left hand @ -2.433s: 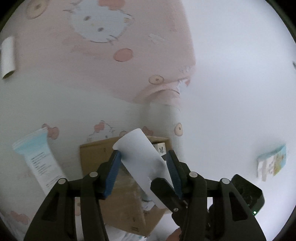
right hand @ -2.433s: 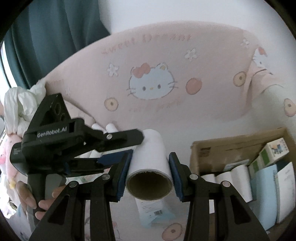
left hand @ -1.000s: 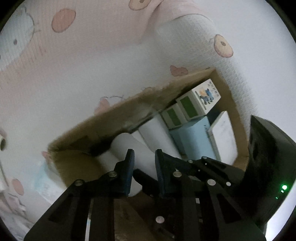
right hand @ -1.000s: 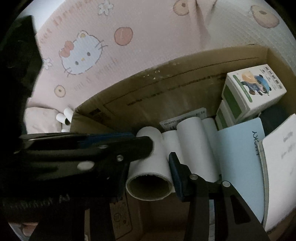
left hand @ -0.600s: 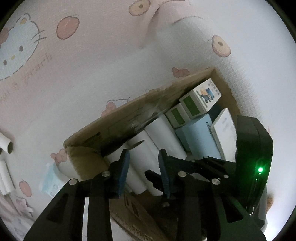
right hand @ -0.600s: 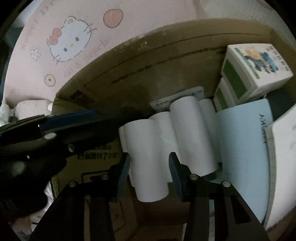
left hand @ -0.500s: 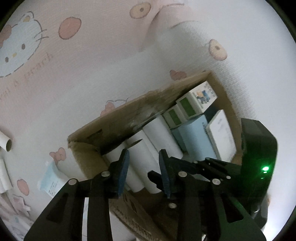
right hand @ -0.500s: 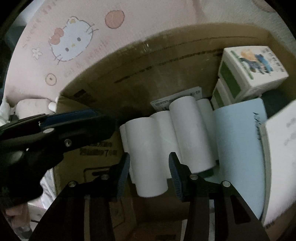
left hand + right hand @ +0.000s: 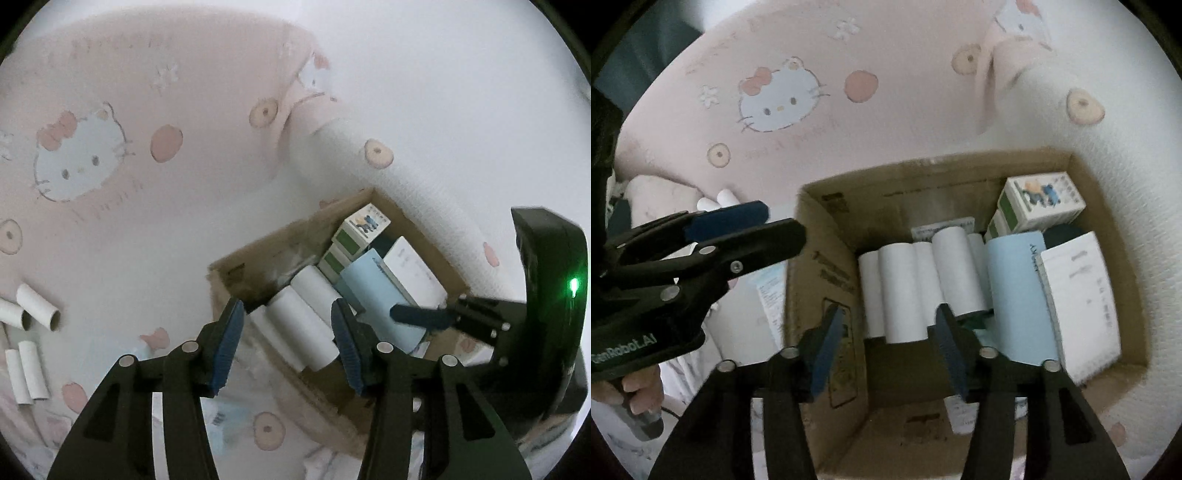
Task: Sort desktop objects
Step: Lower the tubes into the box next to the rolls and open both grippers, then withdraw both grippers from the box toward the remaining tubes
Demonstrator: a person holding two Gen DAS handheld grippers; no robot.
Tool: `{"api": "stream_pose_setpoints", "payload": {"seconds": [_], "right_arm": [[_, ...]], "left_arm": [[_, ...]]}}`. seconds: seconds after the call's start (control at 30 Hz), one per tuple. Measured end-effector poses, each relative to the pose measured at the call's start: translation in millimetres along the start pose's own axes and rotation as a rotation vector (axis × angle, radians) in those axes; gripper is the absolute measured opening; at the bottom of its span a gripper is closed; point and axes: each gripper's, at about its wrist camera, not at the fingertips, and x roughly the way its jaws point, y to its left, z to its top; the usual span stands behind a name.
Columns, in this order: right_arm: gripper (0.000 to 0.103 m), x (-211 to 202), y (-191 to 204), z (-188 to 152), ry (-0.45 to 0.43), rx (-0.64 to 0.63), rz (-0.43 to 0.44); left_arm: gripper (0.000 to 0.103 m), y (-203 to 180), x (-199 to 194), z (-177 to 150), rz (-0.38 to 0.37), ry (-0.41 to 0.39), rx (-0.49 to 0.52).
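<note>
pink cat-print sheet (image 9: 783, 122), cardboard box (image 9: 820, 236)

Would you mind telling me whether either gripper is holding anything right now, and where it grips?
Nothing is held: the left gripper and right gripper are both open above the cardboard box.

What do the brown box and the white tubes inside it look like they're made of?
The brown open-topped box looks like matte corrugated cardboard: raw tan walls, printed markings. The white cylindrical tubes look like matte paper or card; those lying outside show hollow brownish ends.
</note>
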Motion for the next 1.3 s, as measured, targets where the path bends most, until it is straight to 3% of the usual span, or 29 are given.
{"api": "stream_pose_setpoints", "payload": {"seconds": [0.03, 0.07, 0.1, 0.2, 0.37, 0.53, 0.67, 0.73, 0.83, 0.97, 1.03, 1.1, 1.13, 1.2, 1.3], "right_arm": [[0.054, -5.0, 4.2, -1.4, -0.017, -0.008, -0.019], [0.054, -13.4, 1.8, -3.8, -0.030, -0.016, -0.037], [0.054, -19.0, 4.5, -6.2, -0.045, -0.030, -0.054], [0.054, -34.1, 18.1, -10.8, -0.112, -0.078, -0.103], [0.055, -52.0, 50.2, -25.1, -0.270, -0.174, -0.145], [0.058, -50.1, 77.3, -38.5, -0.342, -0.171, -0.073], [0.059, -30.8, 101.5, -40.4, -0.323, -0.161, -0.007], [0.059, -12.7, 117.1, -40.0, -0.292, -0.166, -0.031], [0.059, 11.5, 141.7, -41.3, -0.254, -0.212, -0.083], [0.059, 40.1, 177.4, -45.1, -0.215, -0.267, -0.035], [0.059, 53.3, 190.9, -43.4, -0.188, -0.276, 0.001], [0.059, 70.3, 209.2, -39.4, -0.160, -0.298, 0.039], [0.059, 78.8, 217.2, -37.6, -0.153, -0.310, 0.051], [0.059, 92.7, 231.6, -34.2, -0.146, -0.332, 0.064], [0.059, 123.5, 260.2, -24.5, -0.110, -0.365, 0.089]], "left_arm": [[0.044, 2.3, -6.7, -5.3, -0.010, -0.018, 0.005], [0.023, 4.2, -12.9, -11.0, -0.023, -0.036, 0.008], [0.011, 7.0, -17.1, -16.7, -0.036, -0.048, 0.008], [0.009, 19.8, -29.5, -35.2, -0.076, -0.065, -0.009], [0.009, 47.9, -39.9, -70.5, -0.032, -0.097, -0.039], [0.009, 104.7, -52.5, -98.8, 0.083, -0.097, -0.117], [0.009, 159.2, -64.1, -120.0, 0.185, -0.114, -0.210], [0.009, 187.7, -70.1, -134.7, 0.240, -0.149, -0.262], [0.009, 235.6, -77.5, -163.6, 0.234, -0.196, -0.426], [0.009, 282.8, -81.6, -194.3, 0.243, -0.227, -0.635], [0.014, 304.2, -84.0, -205.0, 0.257, -0.251, -0.761], [0.029, 322.2, -83.7, -212.3, 0.272, -0.273, -0.852], [0.030, 327.5, -83.0, -212.7, 0.255, -0.285, -0.868], [0.042, 339.0, -81.0, -211.0, 0.236, -0.294, -0.891], [0.046, 360.3, -69.6, -207.8, 0.185, -0.258, -0.944]]}}
